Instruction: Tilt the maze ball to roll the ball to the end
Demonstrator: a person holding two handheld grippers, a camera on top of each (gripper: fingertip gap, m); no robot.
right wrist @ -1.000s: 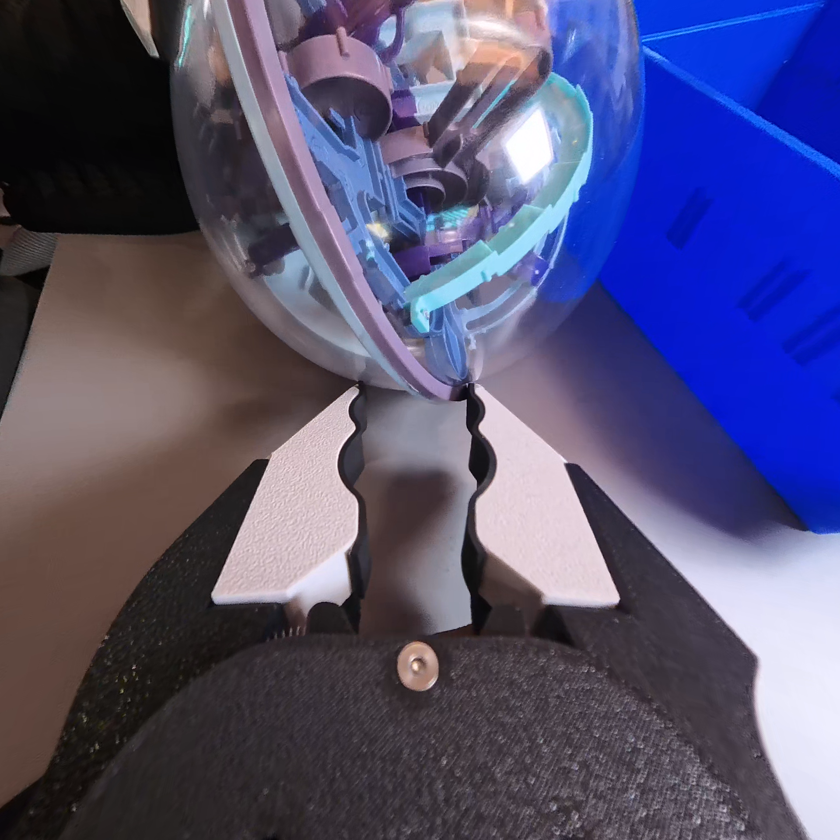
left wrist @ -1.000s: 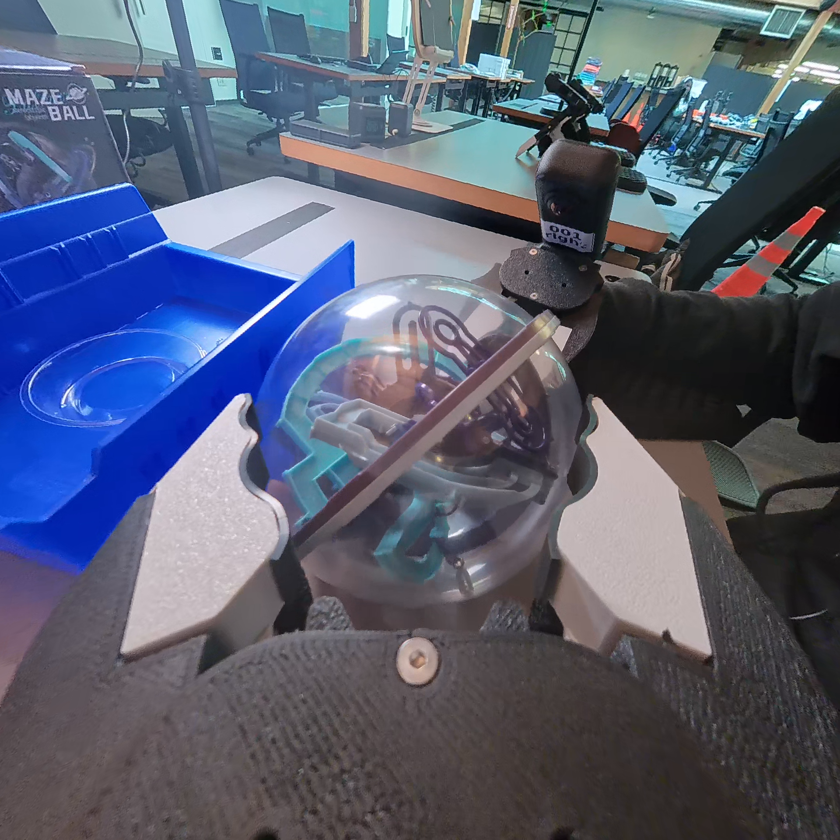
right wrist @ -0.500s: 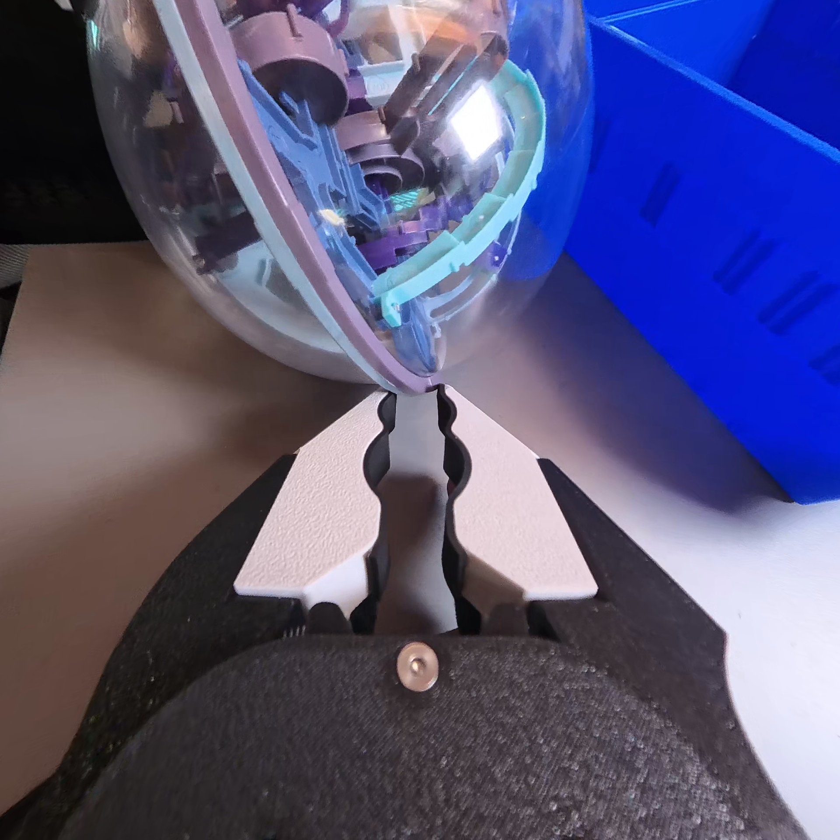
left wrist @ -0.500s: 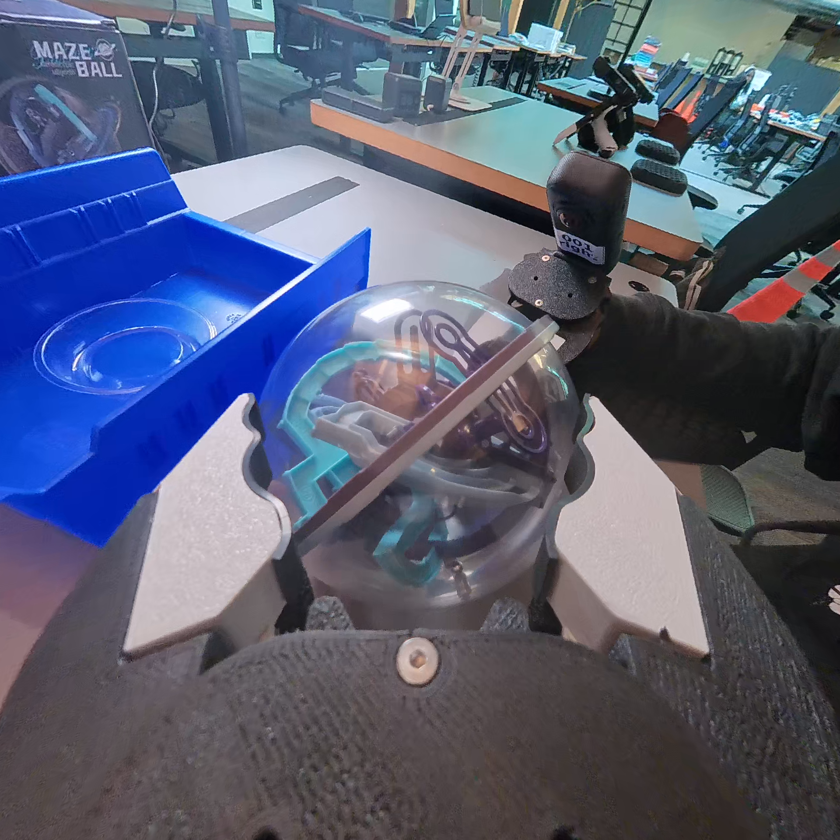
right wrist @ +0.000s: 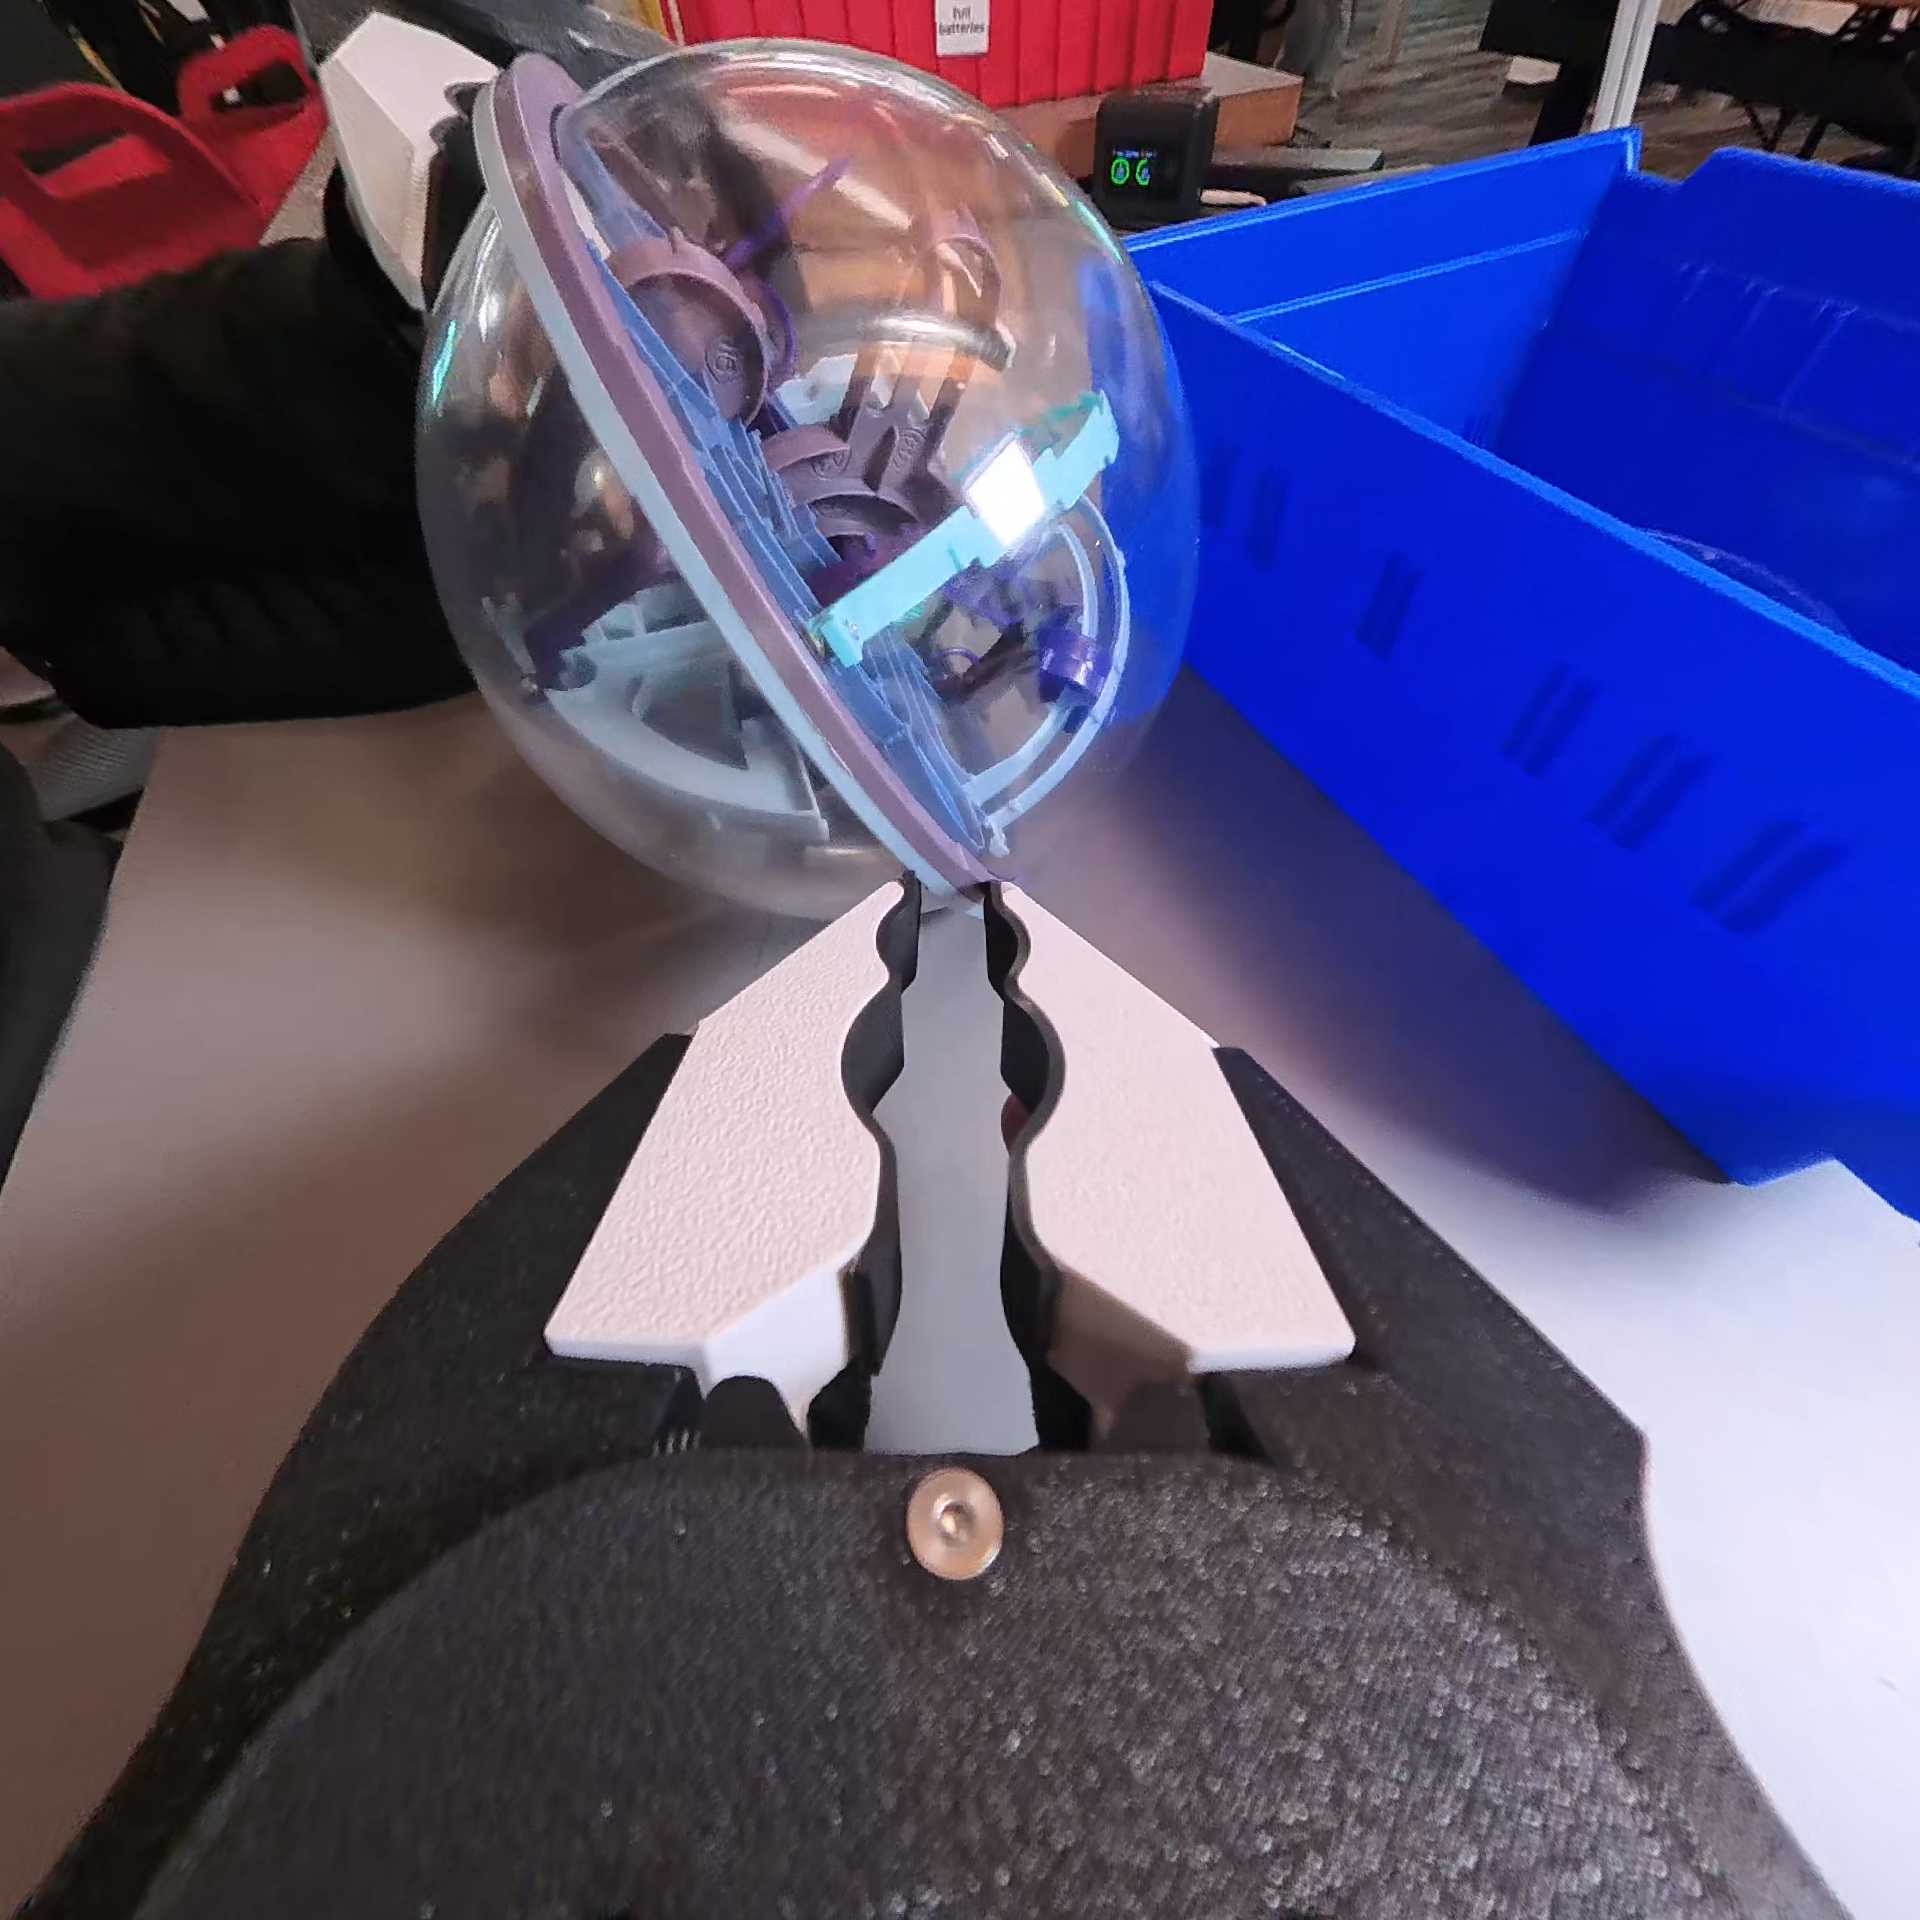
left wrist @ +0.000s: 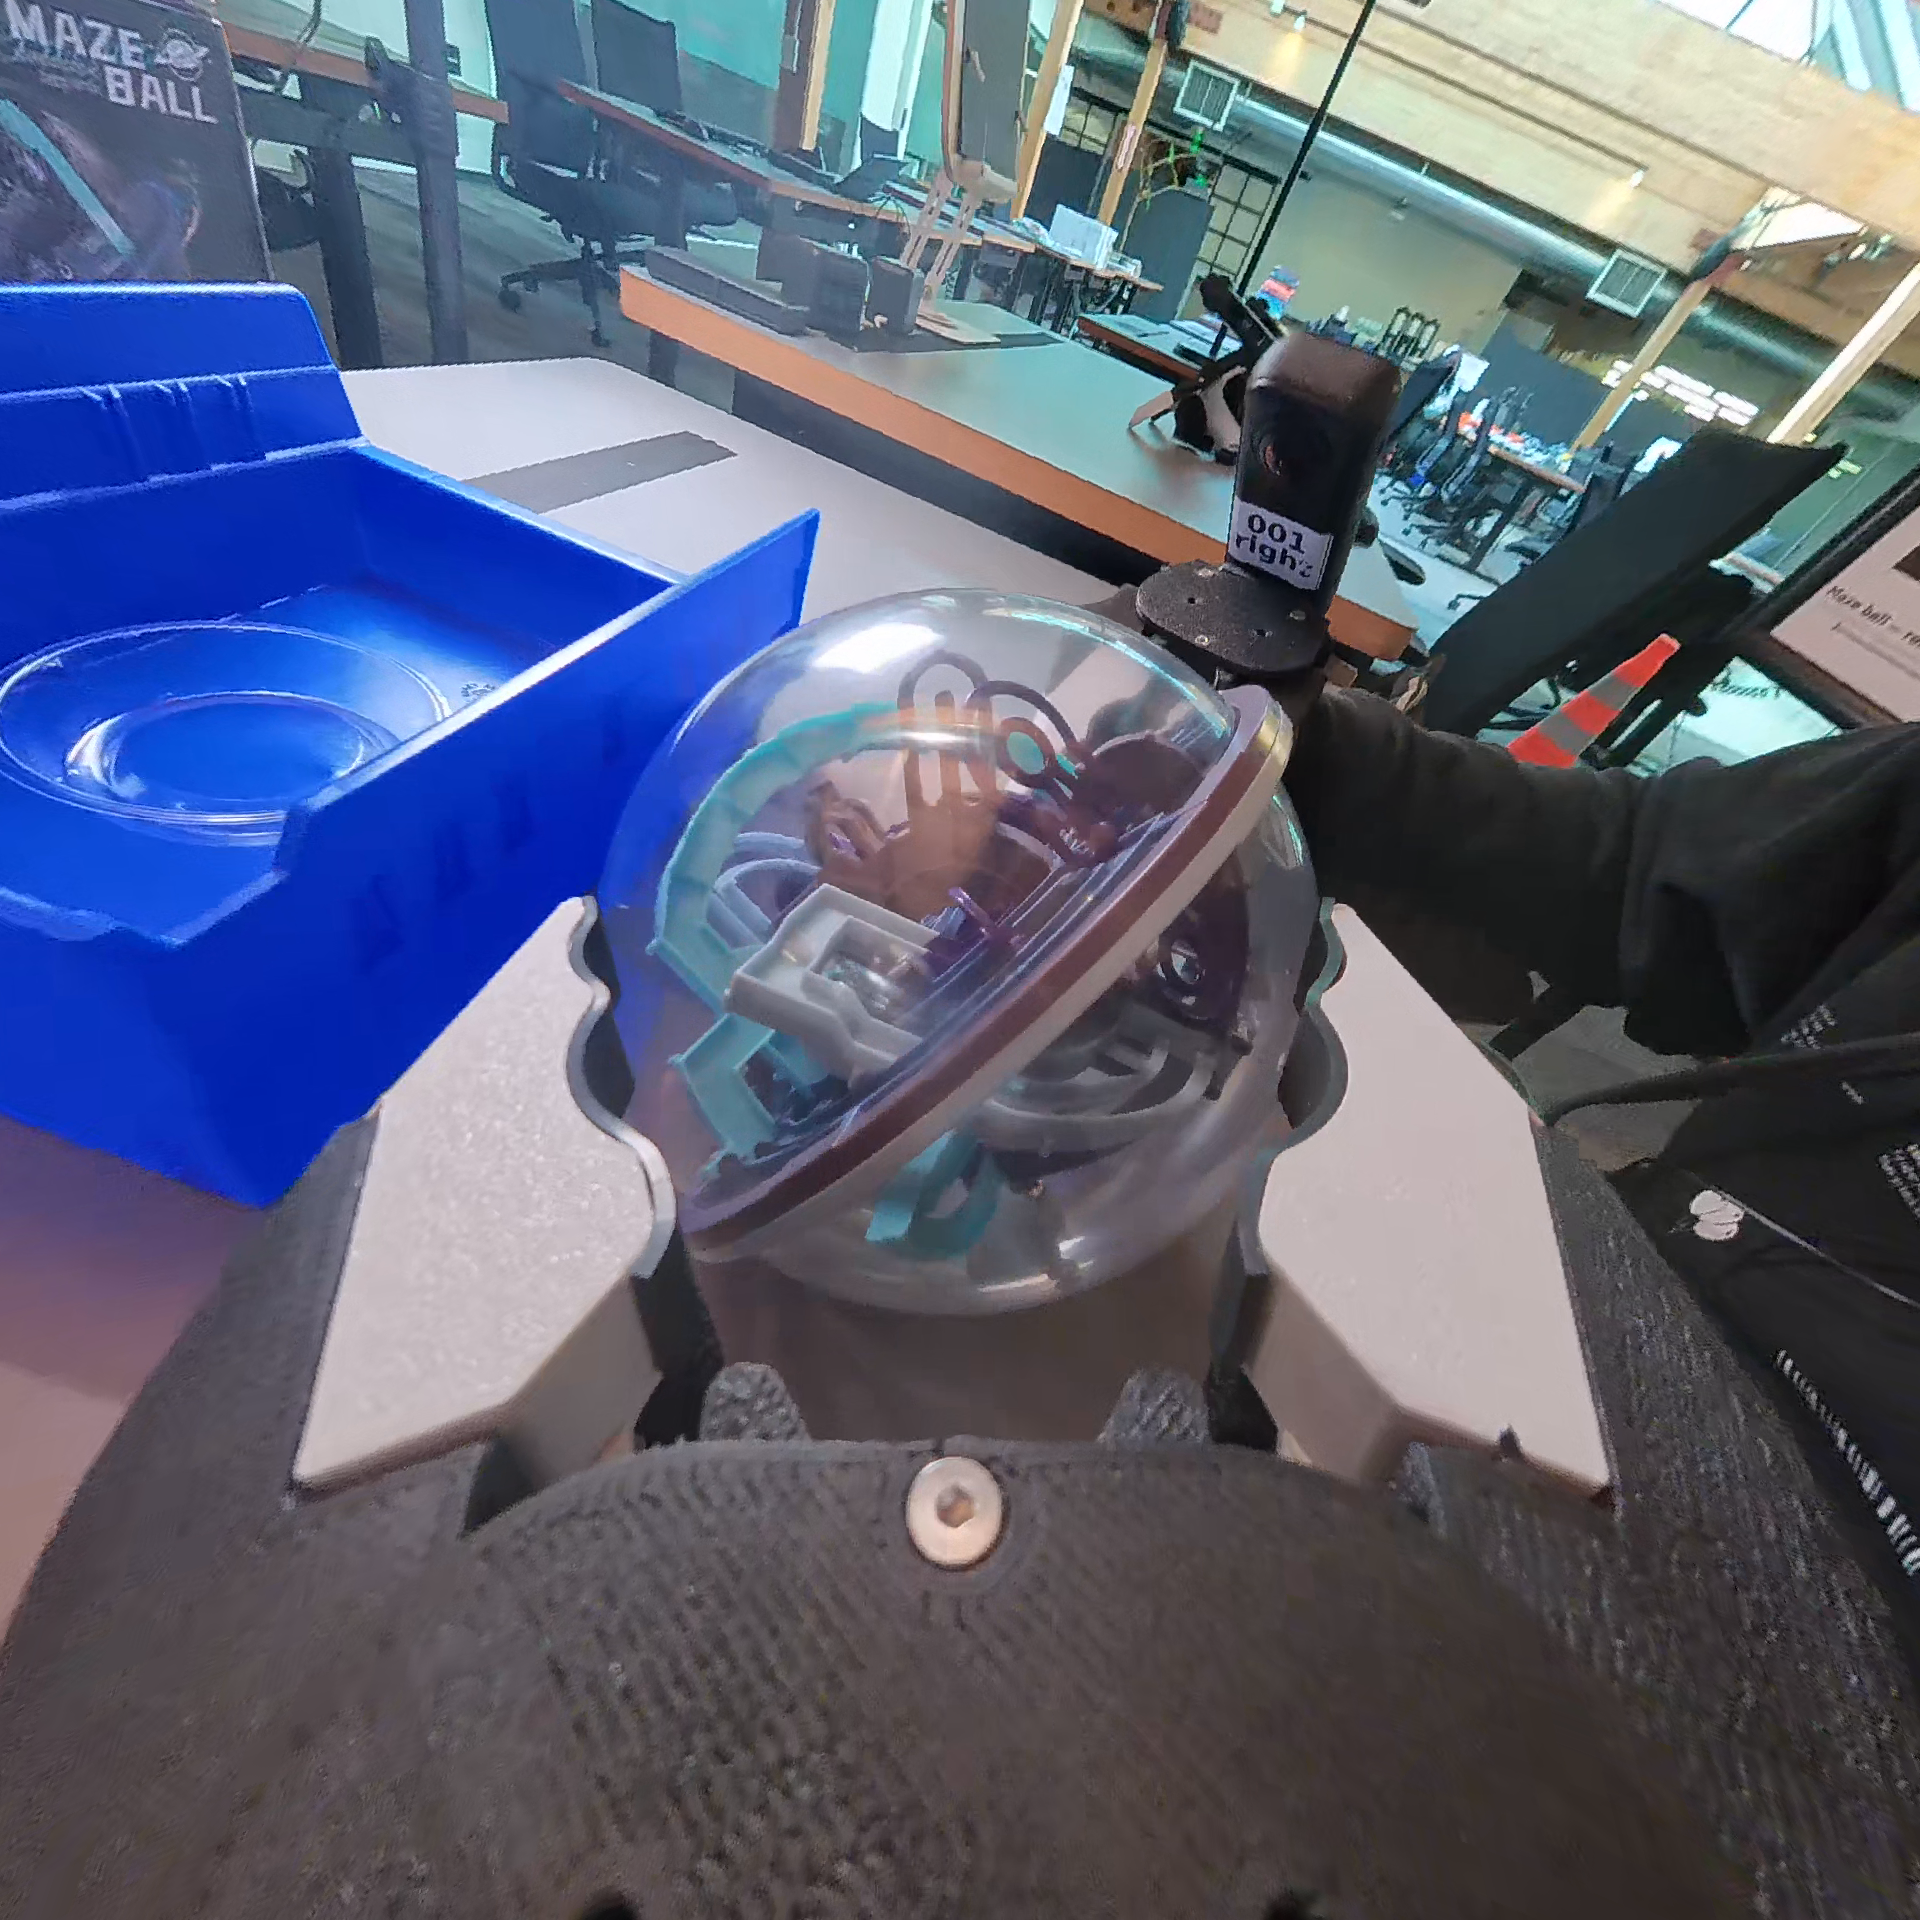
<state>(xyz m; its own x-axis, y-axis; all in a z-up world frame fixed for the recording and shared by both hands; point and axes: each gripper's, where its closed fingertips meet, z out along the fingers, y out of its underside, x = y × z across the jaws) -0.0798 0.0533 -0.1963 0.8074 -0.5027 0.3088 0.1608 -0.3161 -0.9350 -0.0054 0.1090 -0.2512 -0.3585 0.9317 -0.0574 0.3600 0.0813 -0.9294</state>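
1. The small ball inside could not be made out among the tracks.
2. The maze ball (left wrist: 961,951) sat above the table (right wrist: 312,935) beside the blue bin (left wrist: 260,831), its purple seam ring tilted diagonally.
3. The left gripper (left wrist: 951,1023), jaws wide, clamped the sphere's sides.
4. The right gripper (right wrist: 948,902), nearly closed, pinched the ring's lower edge.
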